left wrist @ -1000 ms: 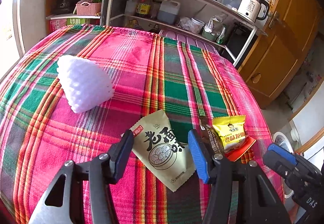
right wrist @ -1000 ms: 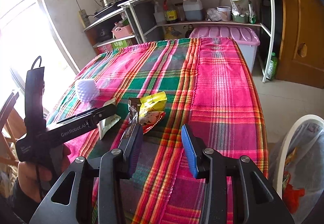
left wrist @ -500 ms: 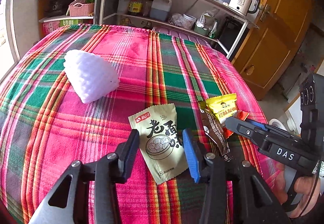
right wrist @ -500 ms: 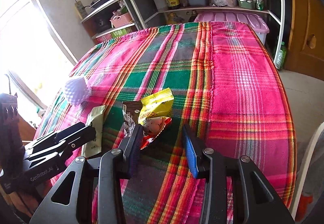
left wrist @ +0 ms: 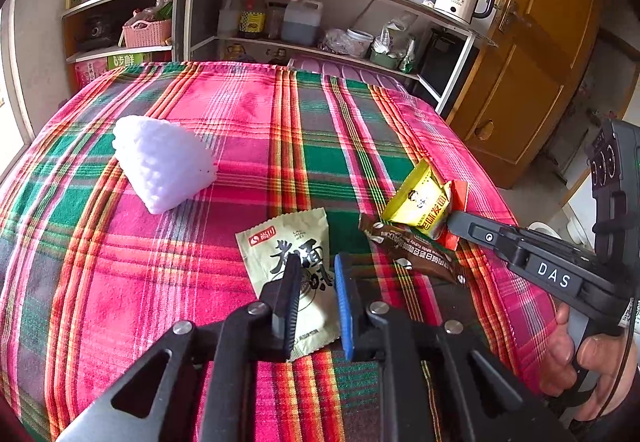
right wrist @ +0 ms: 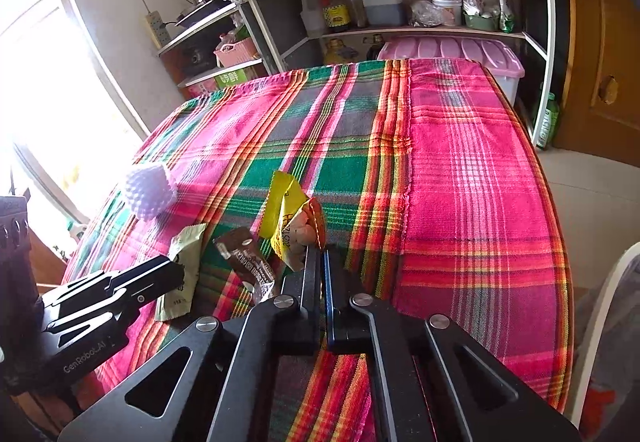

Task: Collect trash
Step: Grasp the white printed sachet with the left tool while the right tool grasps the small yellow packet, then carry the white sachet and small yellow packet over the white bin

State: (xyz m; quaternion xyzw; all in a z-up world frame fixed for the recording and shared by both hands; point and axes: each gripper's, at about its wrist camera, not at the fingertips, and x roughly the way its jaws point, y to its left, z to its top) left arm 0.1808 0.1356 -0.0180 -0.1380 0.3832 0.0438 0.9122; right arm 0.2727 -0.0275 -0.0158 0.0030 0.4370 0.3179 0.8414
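While your right gripper is clenched on the near edge of the yellow snack packet, which stands tilted up off the tablecloth in its grip, your left gripper is closing its jaws over the pale green packet, which lies flat between them; I cannot tell whether the pads press it yet. Taking that green packet as the landmark: the brown wrapper lies just beside it on the side of your right hand, touching the yellow packet, and the white foam net sits well apart on the other side, farther up the cloth. Nothing looks binned so far, as all four pieces are on or just above the table. A white-rimmed bin with a liner shows at the table's edge past your right gripper, so I judge two pieces are being picked up now, and the wrapper and foam net are left.
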